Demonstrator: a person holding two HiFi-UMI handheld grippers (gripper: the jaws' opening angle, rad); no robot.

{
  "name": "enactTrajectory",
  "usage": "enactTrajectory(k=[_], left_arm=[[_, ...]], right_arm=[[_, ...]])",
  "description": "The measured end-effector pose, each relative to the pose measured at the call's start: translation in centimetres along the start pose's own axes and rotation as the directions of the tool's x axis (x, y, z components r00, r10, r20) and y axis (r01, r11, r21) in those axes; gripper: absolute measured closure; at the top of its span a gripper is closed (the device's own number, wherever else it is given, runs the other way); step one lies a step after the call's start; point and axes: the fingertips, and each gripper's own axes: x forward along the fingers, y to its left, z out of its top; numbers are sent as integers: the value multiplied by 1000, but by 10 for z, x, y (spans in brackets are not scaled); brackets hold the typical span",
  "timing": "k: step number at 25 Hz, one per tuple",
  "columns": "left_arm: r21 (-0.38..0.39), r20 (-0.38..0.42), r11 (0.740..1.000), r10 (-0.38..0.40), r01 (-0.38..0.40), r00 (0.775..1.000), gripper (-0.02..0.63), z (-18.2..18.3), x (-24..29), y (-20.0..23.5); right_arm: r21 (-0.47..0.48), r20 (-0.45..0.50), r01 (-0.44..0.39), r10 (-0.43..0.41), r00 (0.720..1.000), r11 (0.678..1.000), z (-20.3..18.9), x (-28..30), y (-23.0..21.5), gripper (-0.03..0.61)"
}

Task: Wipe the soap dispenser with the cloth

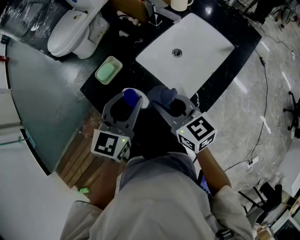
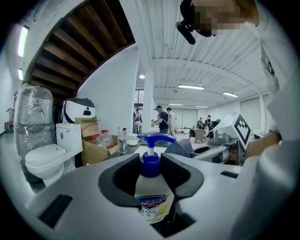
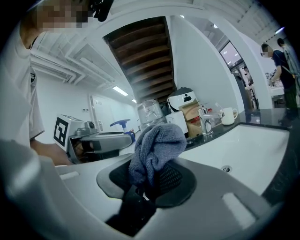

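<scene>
Sitting left of the white sink [image 1: 206, 44] on the black desk [image 1: 96, 88] is a green soap dish [image 1: 108, 70]; a faucet [image 1: 157, 14] and a mug [image 1: 180, 3] stand behind the basin, and a toilet [image 1: 75, 30] stands beyond. Cables cross the pale floor. Over the desk's near edge, the left hand-held gripper [image 1: 126, 104] is clamped on the upright soap dispenser [image 2: 151, 187], and the right hand-held gripper [image 3: 152, 180] pinches the bunched grey cloth [image 3: 157, 145] just beside it

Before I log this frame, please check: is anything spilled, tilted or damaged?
Nothing stands out. The dispenser sits upright in the left gripper, the cloth is bunched in the right gripper, and the counter shows no spill.
</scene>
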Motion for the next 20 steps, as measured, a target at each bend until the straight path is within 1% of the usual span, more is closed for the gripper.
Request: enactTrajectory(k=[15, 20], left_arm=[[-2, 4, 1000, 5, -5, 1000, 477, 2, 0, -1], [-2, 5, 1000, 2, -2, 1000, 477, 2, 0, -1]], right_arm=[[13, -47, 16, -16, 999, 1000, -19, 11, -9, 477], [36, -69, 26, -24, 997, 999, -30, 15, -14, 477]])
